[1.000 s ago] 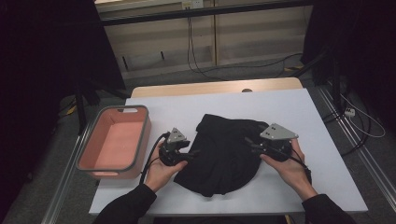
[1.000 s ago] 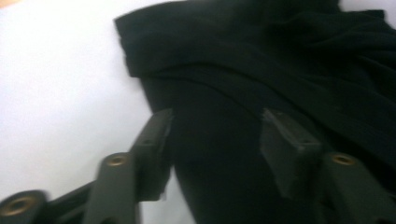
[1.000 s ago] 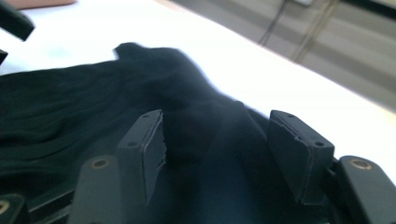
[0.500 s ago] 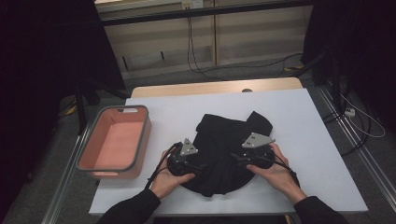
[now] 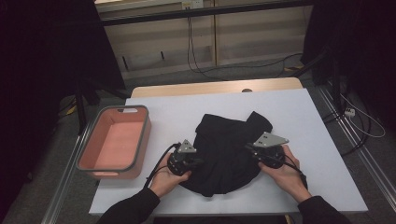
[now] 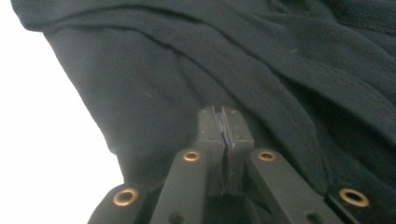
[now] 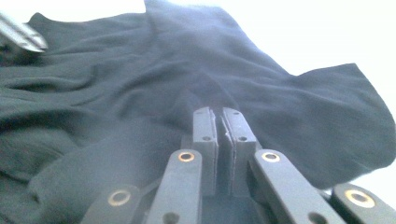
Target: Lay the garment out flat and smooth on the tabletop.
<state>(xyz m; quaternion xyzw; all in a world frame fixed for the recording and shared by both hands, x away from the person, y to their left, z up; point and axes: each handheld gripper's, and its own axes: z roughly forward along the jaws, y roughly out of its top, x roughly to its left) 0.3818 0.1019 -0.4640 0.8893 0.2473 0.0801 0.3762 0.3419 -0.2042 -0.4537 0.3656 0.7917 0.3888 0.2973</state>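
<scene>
Cloth (image 5: 229, 149) bunched at table (image 5: 327, 140) centre, tray (image 5: 114, 142) at 9 o'clock | both grippers have moved inward, left (image 5: 198, 162) and right (image 5: 247, 147) fingers clamped on cloth | fold seems underway.

Left gripper (image 6: 225, 122) over black cloth (image 6: 261, 70), jaws pressed together; cloth's rounded edge against white table (image 6: 42, 140) at left.
</scene>
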